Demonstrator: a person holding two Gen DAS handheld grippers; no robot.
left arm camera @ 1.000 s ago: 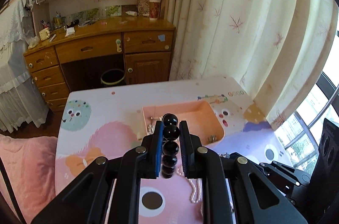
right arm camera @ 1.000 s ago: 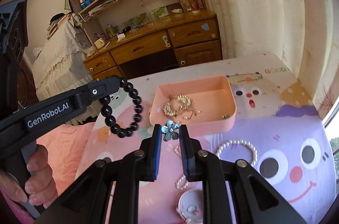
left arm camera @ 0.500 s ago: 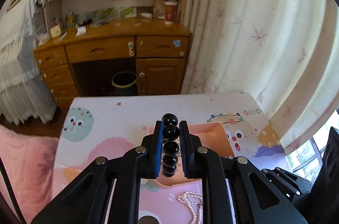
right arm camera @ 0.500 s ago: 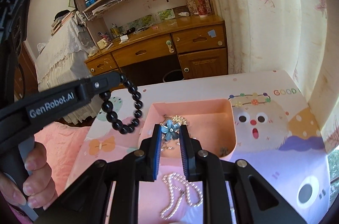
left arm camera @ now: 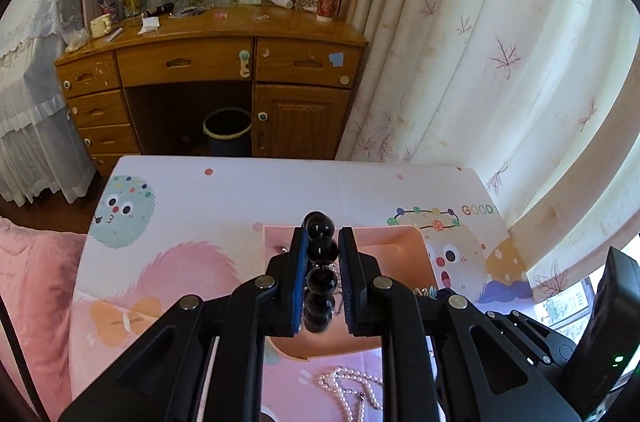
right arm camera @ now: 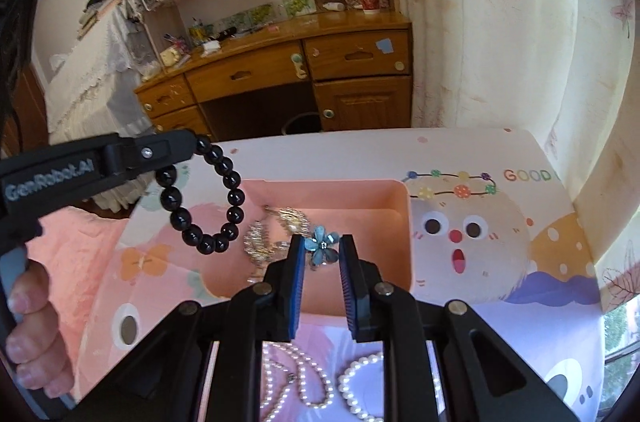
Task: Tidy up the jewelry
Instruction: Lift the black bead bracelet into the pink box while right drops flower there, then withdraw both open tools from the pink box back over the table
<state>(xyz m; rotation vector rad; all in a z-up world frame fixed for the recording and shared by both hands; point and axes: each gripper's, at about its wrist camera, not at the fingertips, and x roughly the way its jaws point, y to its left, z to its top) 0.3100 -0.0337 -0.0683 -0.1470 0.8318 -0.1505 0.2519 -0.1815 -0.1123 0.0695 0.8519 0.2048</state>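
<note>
Above pink tray (right arm camera: 400, 222), left jaws grip bead bracelet (left arm camera: 320, 274); right jaws grip flower brooch (right arm camera: 322, 246).

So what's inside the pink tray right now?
Inside the pink tray lie gold and silver chain pieces. The right gripper and its blue flower brooch cover part of the floor.

Two tools, left (left arm camera: 323, 242) and right (right arm camera: 322, 250); one black bead bracelet (right arm camera: 208, 198), one blue flower brooch (right arm camera: 322, 246), one pink tray (right arm camera: 360, 198), two pearl strands (right arm camera: 312, 378) at lower centre, one bin (left arm camera: 227, 131).
</note>
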